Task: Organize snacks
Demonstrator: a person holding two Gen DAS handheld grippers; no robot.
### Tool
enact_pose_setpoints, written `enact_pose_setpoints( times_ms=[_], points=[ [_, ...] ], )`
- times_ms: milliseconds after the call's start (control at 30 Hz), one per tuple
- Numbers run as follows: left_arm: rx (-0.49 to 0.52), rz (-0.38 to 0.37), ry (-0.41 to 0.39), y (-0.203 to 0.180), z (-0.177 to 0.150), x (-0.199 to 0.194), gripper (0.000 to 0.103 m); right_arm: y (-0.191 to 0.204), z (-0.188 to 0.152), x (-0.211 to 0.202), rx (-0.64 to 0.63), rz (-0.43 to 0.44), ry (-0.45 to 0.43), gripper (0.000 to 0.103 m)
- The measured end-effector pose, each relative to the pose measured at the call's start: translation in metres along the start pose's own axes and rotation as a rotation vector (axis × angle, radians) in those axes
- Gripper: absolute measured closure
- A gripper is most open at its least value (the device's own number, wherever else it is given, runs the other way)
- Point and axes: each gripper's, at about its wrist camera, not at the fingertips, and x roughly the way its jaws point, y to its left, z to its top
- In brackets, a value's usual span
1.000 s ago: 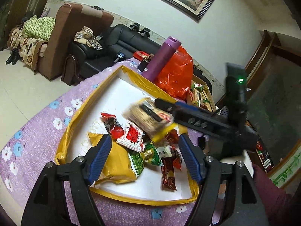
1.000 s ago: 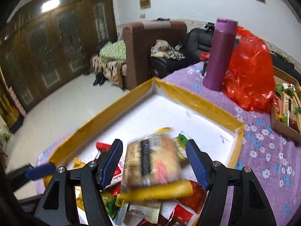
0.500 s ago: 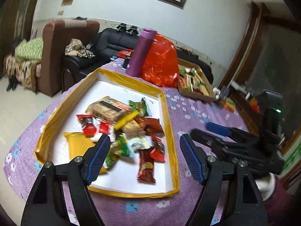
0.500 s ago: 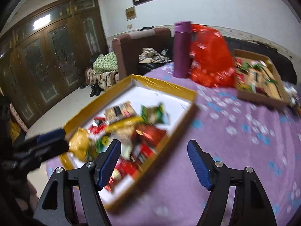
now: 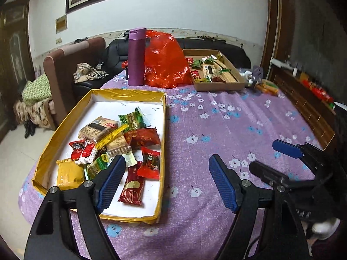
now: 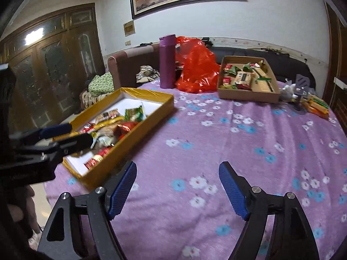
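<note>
A yellow tray (image 5: 65, 117) with a white floor lies on the purple flowered cloth and holds a heap of wrapped snacks (image 5: 121, 145). The biscuit pack (image 5: 97, 129) lies on top of the heap. My left gripper (image 5: 166, 160) hovers open over the tray's right rim, with nothing between its fingers. My right gripper (image 6: 177, 166) is over bare cloth to the right of the tray (image 6: 138, 127); its jaws are opening and hold nothing. A brown cardboard box (image 6: 247, 96) with several snacks stands at the back.
A purple flask (image 5: 136, 56) and a red plastic bag (image 5: 166, 62) stand behind the tray. Orange and green packets (image 5: 267, 85) and small items lie at the far right. An armchair and black sofa are beyond the table's far edge.
The biscuit pack that was between the right fingers has dropped into the tray. Both grippers have drawn back and swung right, away from the tray, and stand wider.
</note>
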Motion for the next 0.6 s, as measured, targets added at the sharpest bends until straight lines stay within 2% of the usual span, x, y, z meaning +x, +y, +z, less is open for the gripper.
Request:
enact_pose_setpoints(
  times_ms=[233, 600],
  points=[
    [0.026, 0.049, 0.061, -0.017, -0.003, 0.012, 0.023, 0.004, -0.017, -0.004, -0.008, 0.021, 0.019, 0.023],
    [0.015, 0.051, 0.08, -0.013, -0.009, 0.015, 0.023, 0.021, -0.026, 0.003, -0.031, 0.035, 0.052, 0.023]
  ],
)
